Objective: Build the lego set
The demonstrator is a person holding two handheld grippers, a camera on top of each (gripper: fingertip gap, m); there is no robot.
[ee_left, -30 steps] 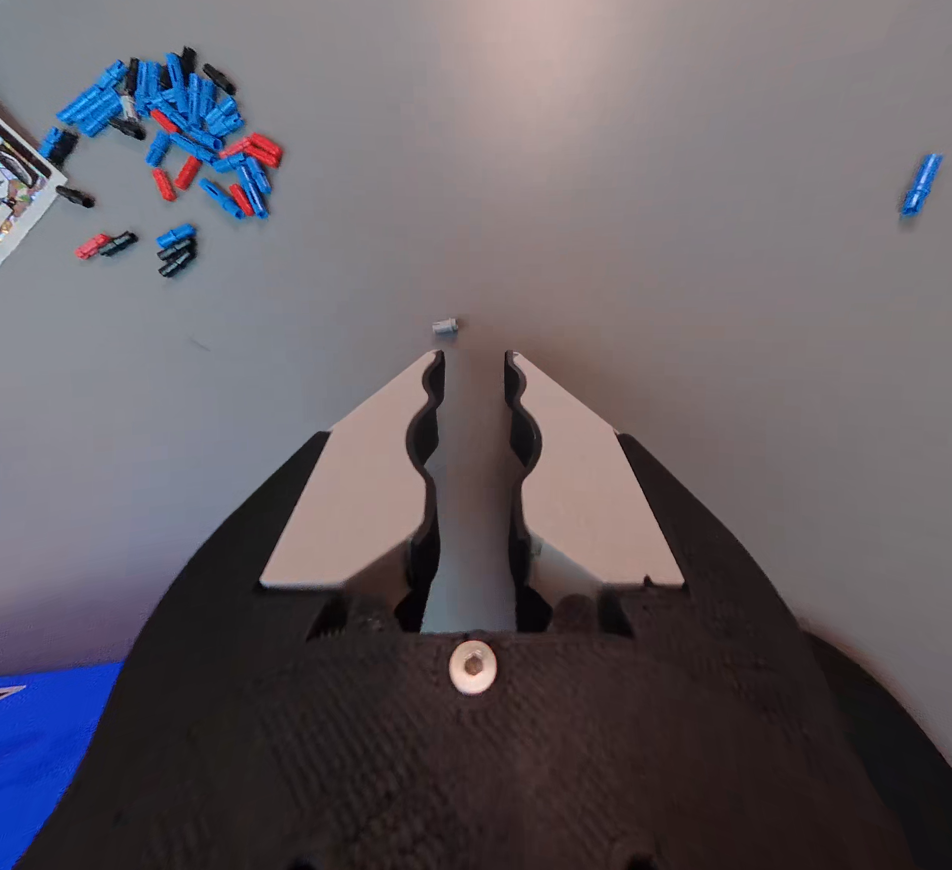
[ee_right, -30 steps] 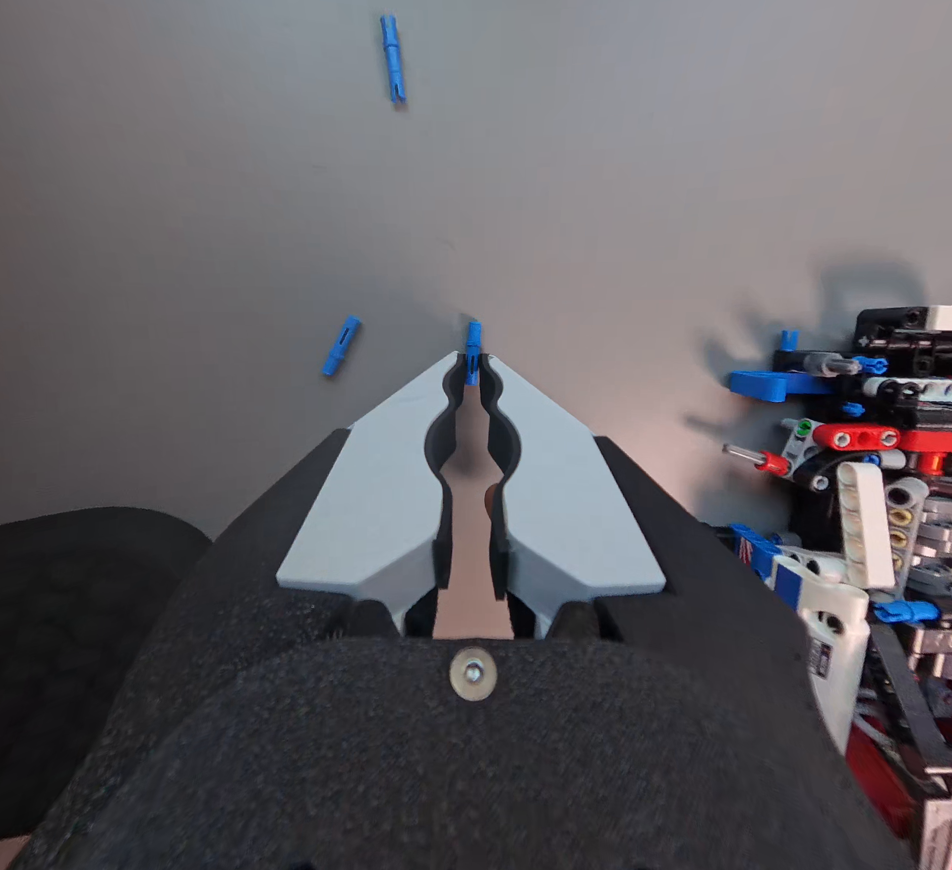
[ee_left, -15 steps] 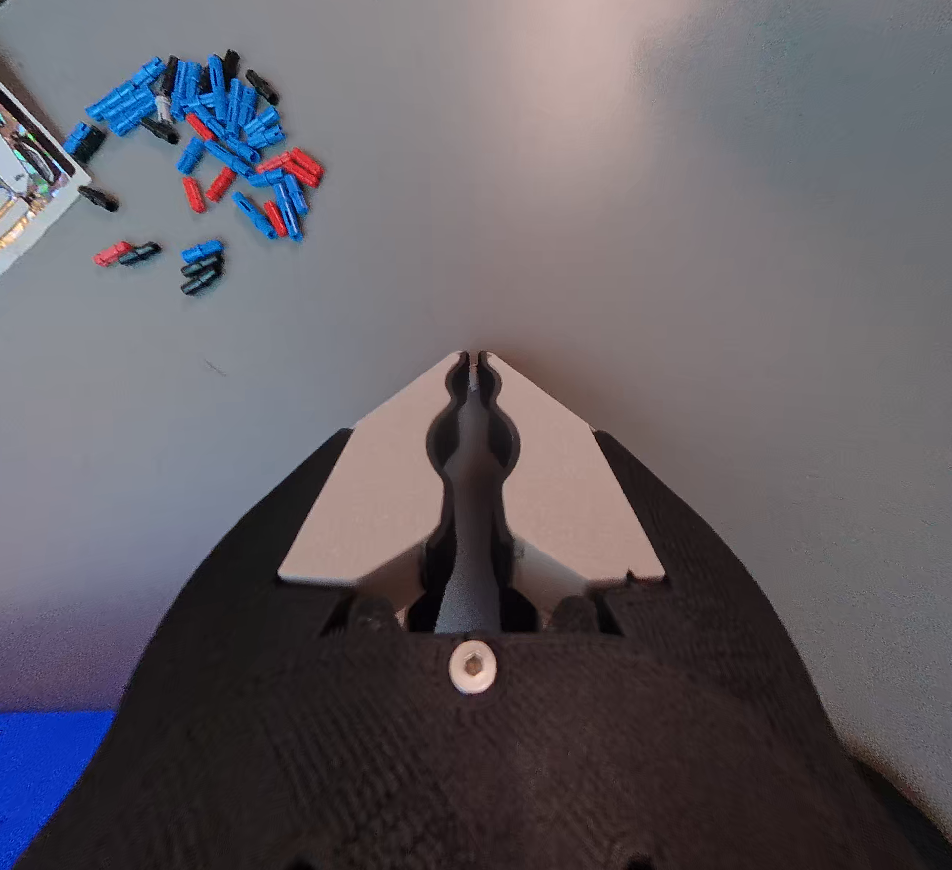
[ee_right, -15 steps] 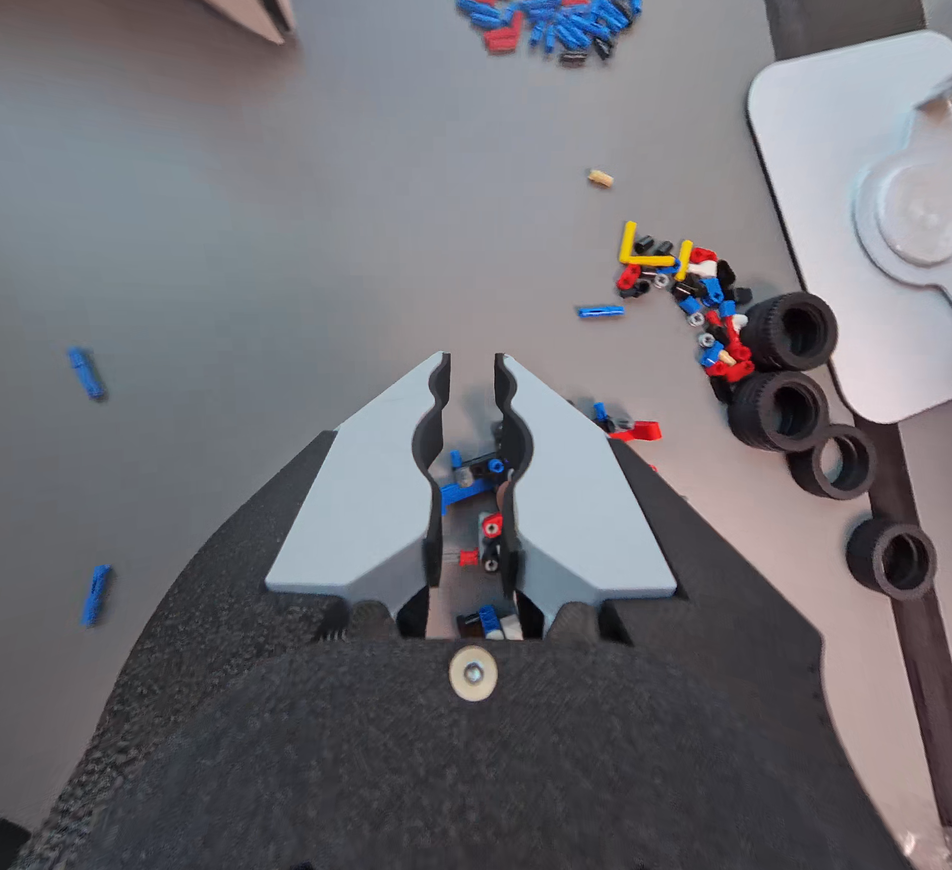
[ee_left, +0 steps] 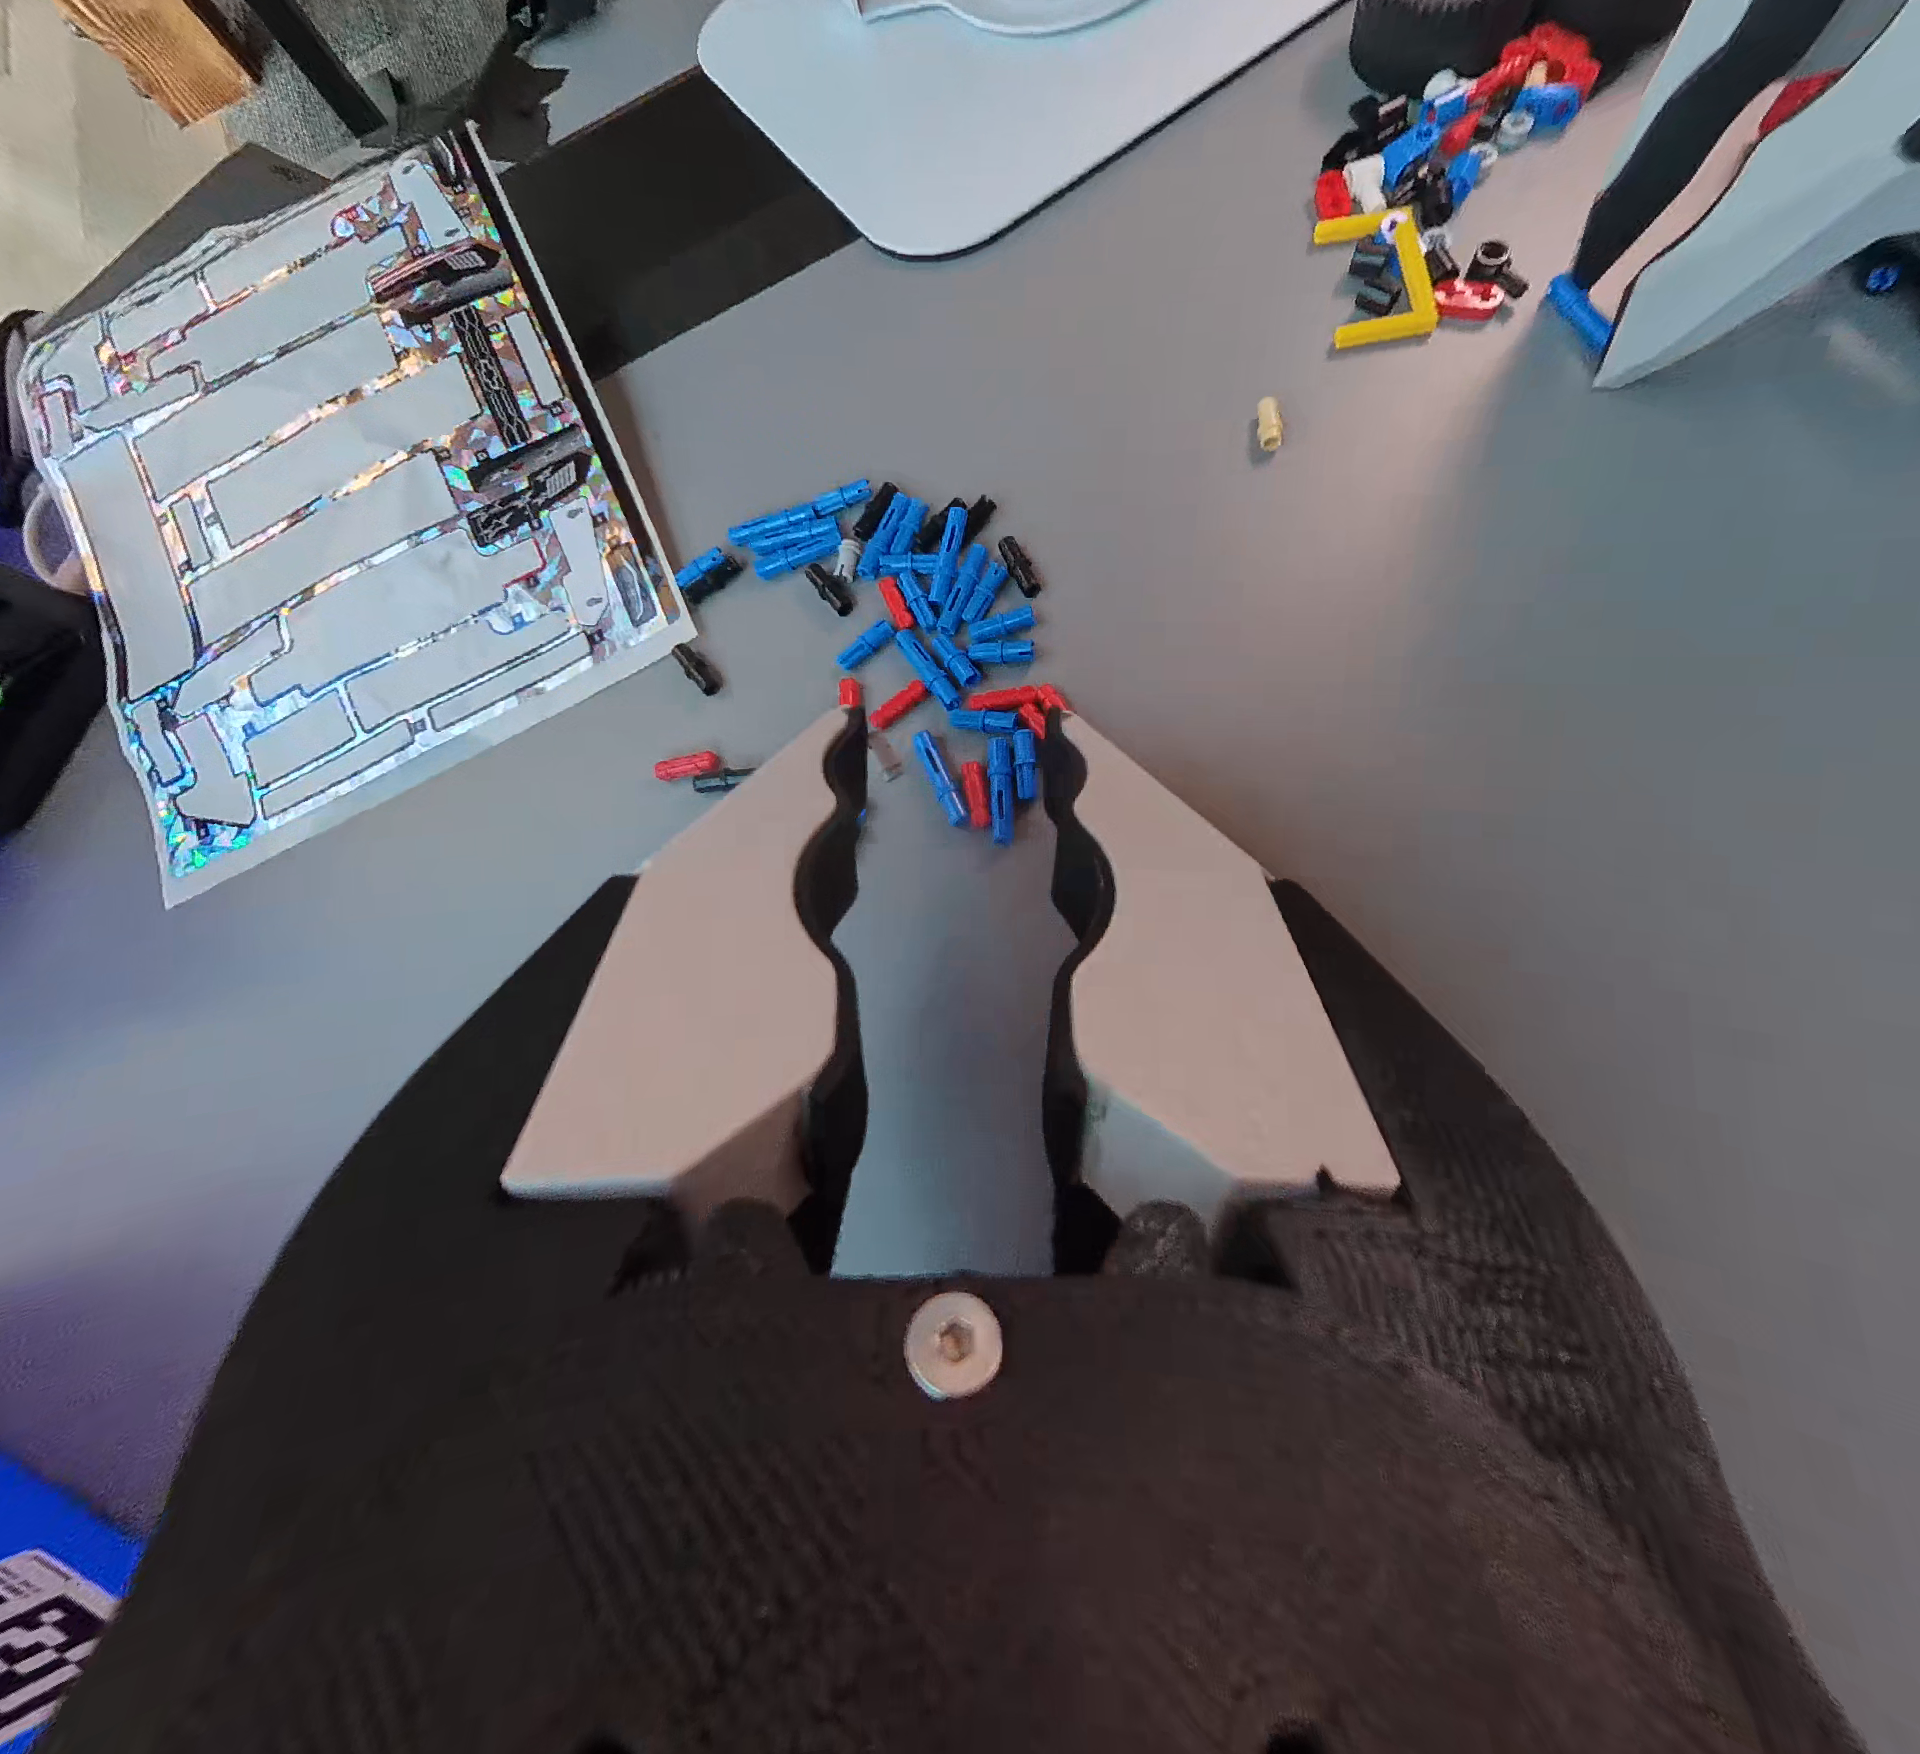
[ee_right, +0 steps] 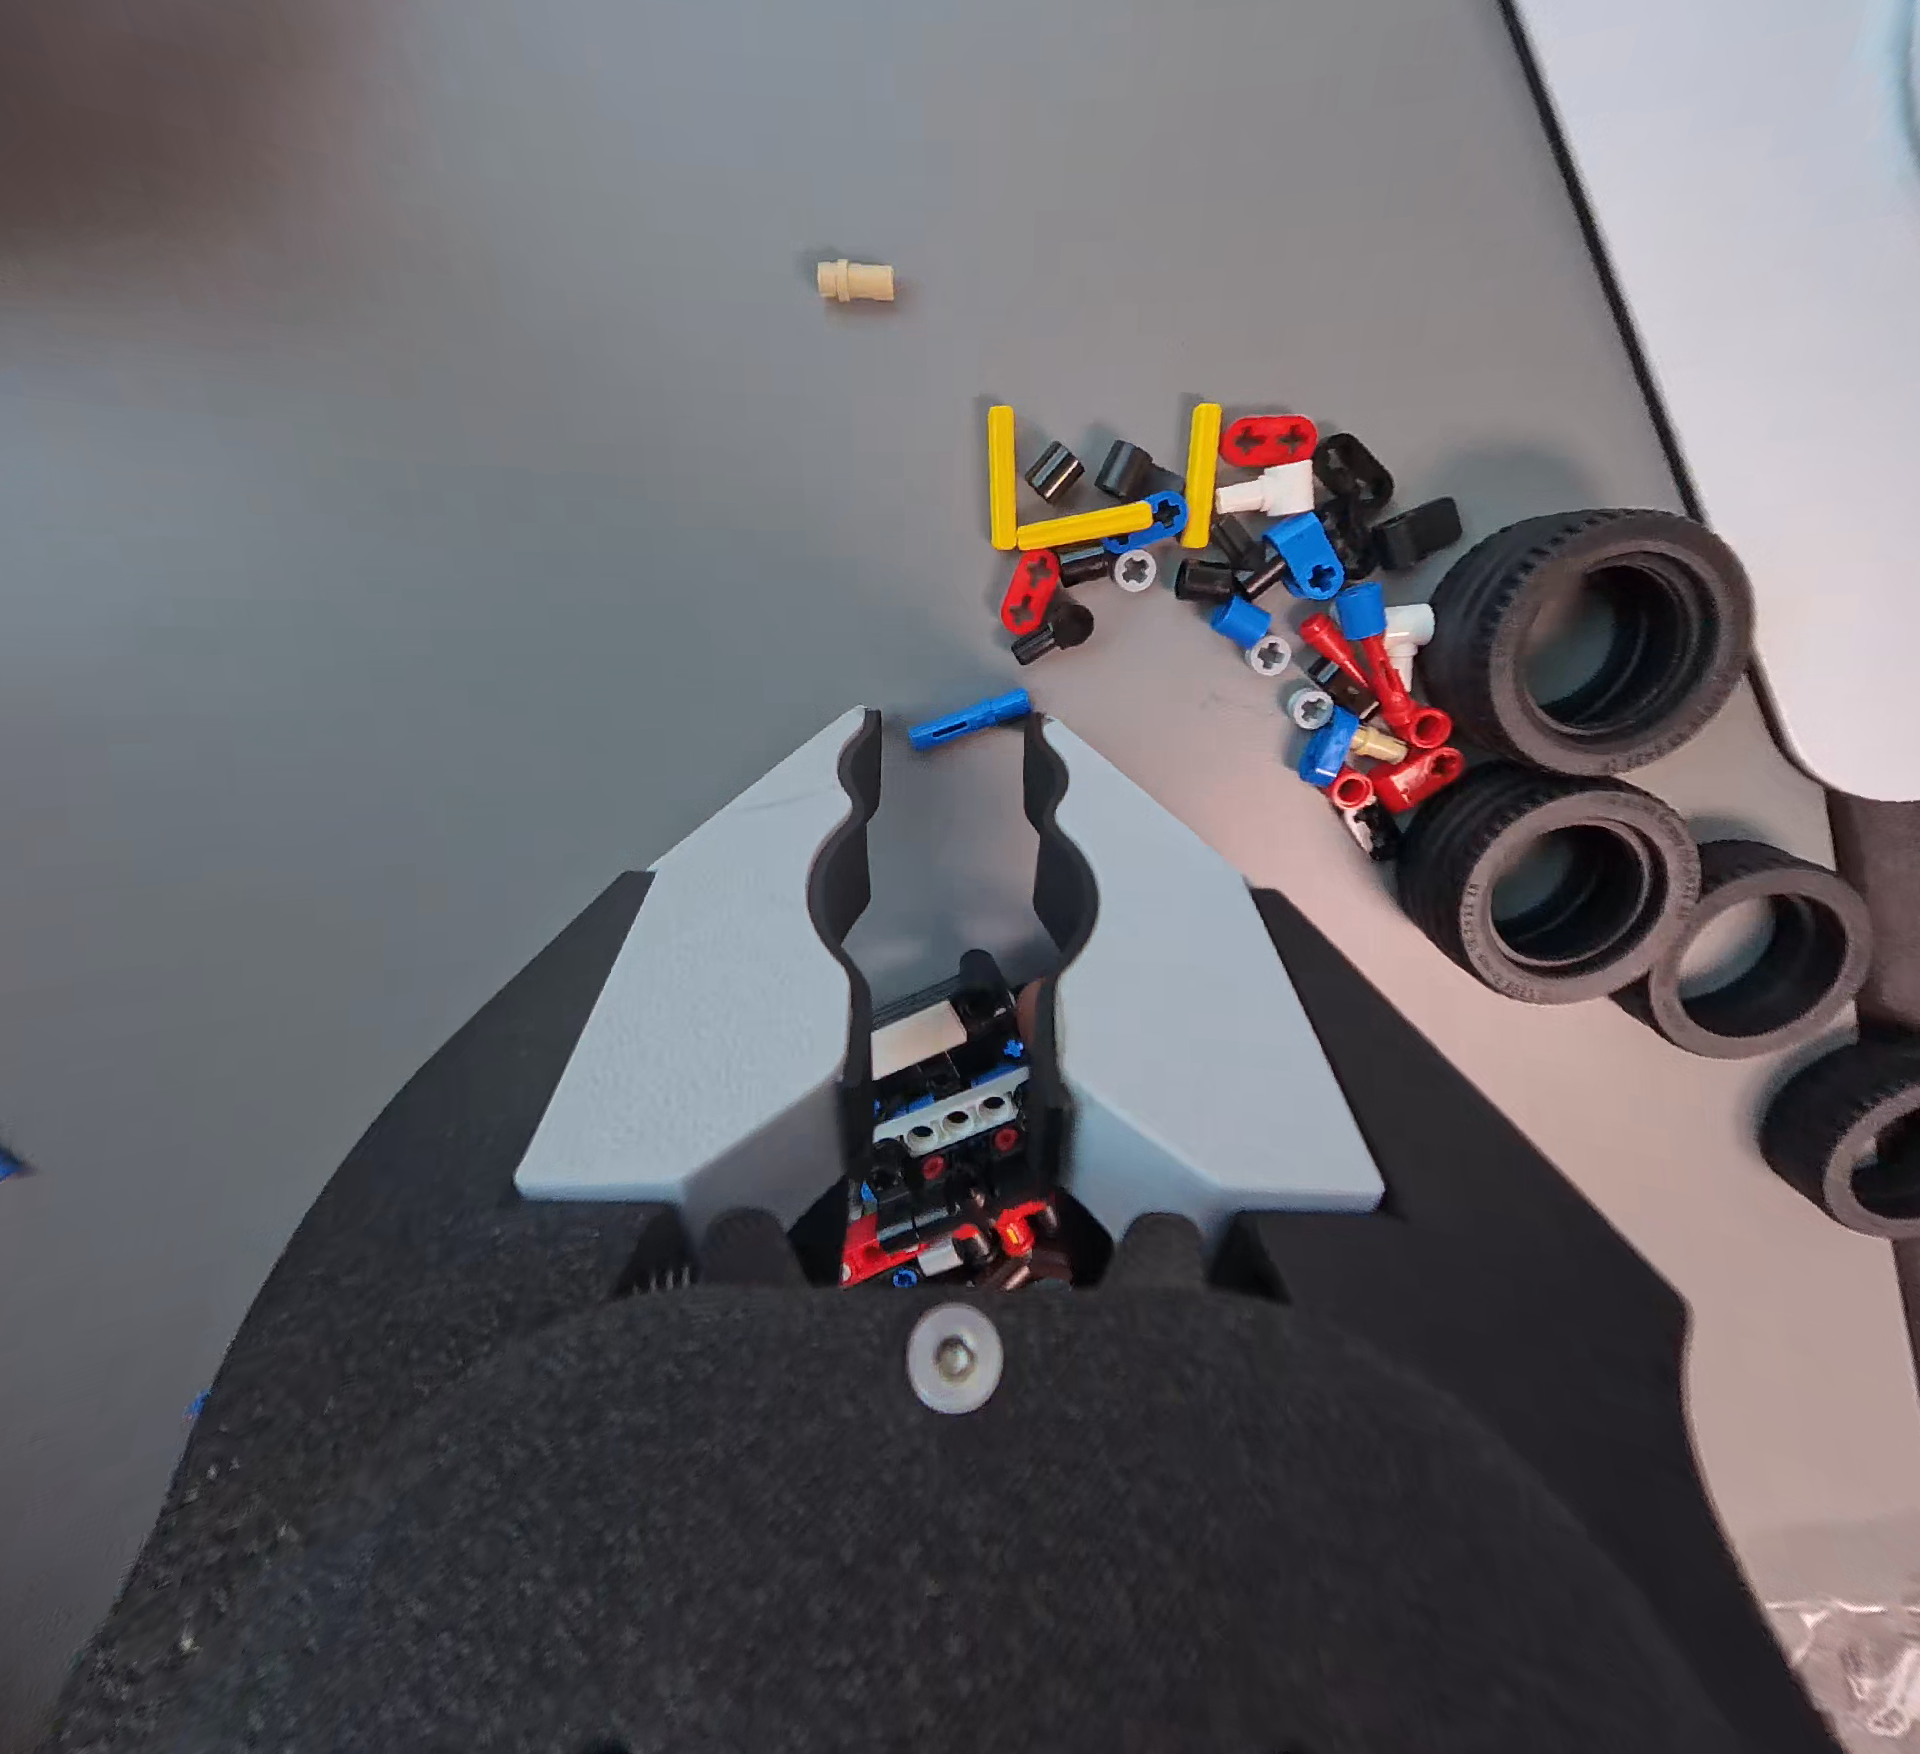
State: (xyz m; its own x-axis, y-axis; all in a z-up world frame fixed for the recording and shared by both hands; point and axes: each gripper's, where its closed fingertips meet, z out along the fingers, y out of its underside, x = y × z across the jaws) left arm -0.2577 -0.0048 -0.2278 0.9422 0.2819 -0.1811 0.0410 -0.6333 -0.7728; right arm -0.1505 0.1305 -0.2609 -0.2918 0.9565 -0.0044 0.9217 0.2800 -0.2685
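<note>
My left gripper (ee_left: 951,728) is open, its tips just over the near edge of a pile of blue, red and black pins (ee_left: 925,603). A small grey pin (ee_left: 886,757) lies between its jaws, close to the left finger. My right gripper (ee_right: 951,722) is open over the grey table; a blue pin (ee_right: 966,717) lies crosswise between its tips. The partly built model (ee_right: 951,1122) shows low between its jaws. The right gripper also shows in the left wrist view (ee_left: 1766,146), at the upper right.
A mixed pile of small parts with yellow beams (ee_right: 1226,561) lies beside several black tyres (ee_right: 1590,634). A tan pin (ee_right: 854,281) lies alone. A sticker sheet (ee_left: 332,509) lies at the left, and a white stand base (ee_left: 987,42) stands at the back. The tips of one gripper are about 20 cm away from the tips of the other.
The left gripper shut on the grey pin, moved to the pin pile and opened. The right gripper let go of a blue pin, swung to the mixed pile and opened wider.
</note>
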